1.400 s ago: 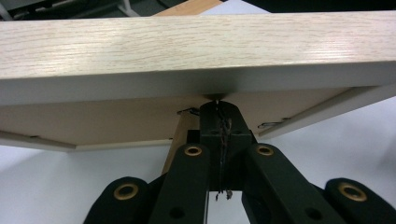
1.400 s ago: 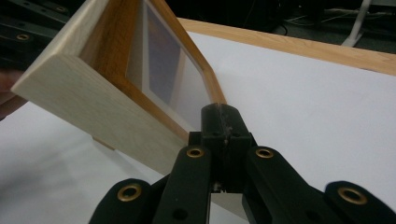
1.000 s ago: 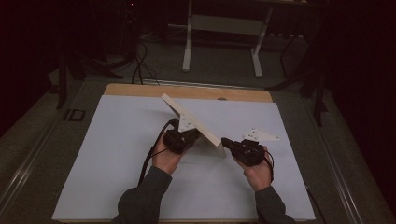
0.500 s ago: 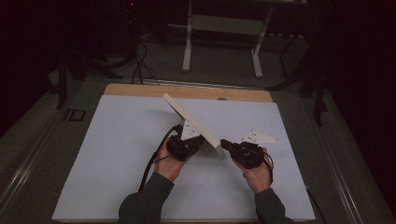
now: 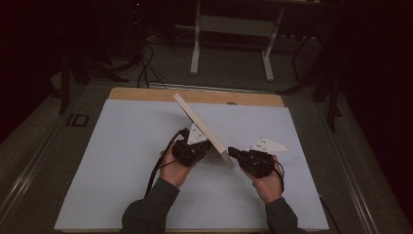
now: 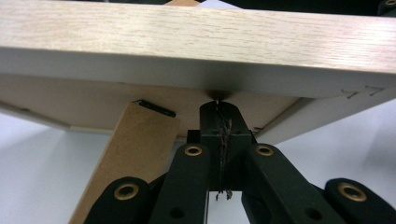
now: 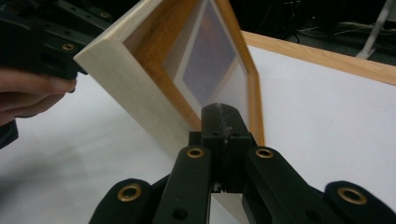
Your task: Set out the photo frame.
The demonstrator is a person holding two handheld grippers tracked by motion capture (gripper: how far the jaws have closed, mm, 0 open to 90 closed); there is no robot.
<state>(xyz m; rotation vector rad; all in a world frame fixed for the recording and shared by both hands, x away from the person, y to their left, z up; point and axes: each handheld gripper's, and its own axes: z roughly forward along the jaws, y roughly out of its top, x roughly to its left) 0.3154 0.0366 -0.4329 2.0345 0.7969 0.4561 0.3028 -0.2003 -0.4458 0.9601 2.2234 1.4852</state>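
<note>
1. Your frame [image 5: 202, 129], a light wooden picture frame, stands tilted on edge near the middle of the white sheet [image 5: 122, 146] that covers the table [image 5: 146, 93]; in the high view it runs from about 11 o'clock down to 5 o'clock.
2. Your left hand-held gripper [image 5: 195, 146] sits at the frame's 9 o'clock side, with your left hand [image 5: 173, 168] wrapped around it.
3. In the left gripper view, the jaws are drawn together with almost no gap, their tip [image 6: 218, 105] up against the frame's back just under its rim [image 6: 196, 42]. You cannot tell from these pictures whether anything is pinched between them.
4. A brown stand leg [image 6: 135, 149] hangs from the frame's back [image 6: 70, 100], just at 9 o'clock of those jaws.
5. Your right hand-held gripper [image 5: 234, 152] points at the frame's low near corner from 3 o'clock, held by your right hand [image 5: 268, 183].
6. In the right gripper view, its jaws are pressed together, and their tip [image 7: 223, 114] sits at the frame's lower edge [image 7: 140, 100]; contact or grip cannot be told.
7. That view shows the glass front [image 7: 210, 70] inside an orange-brown inner border.
</note>
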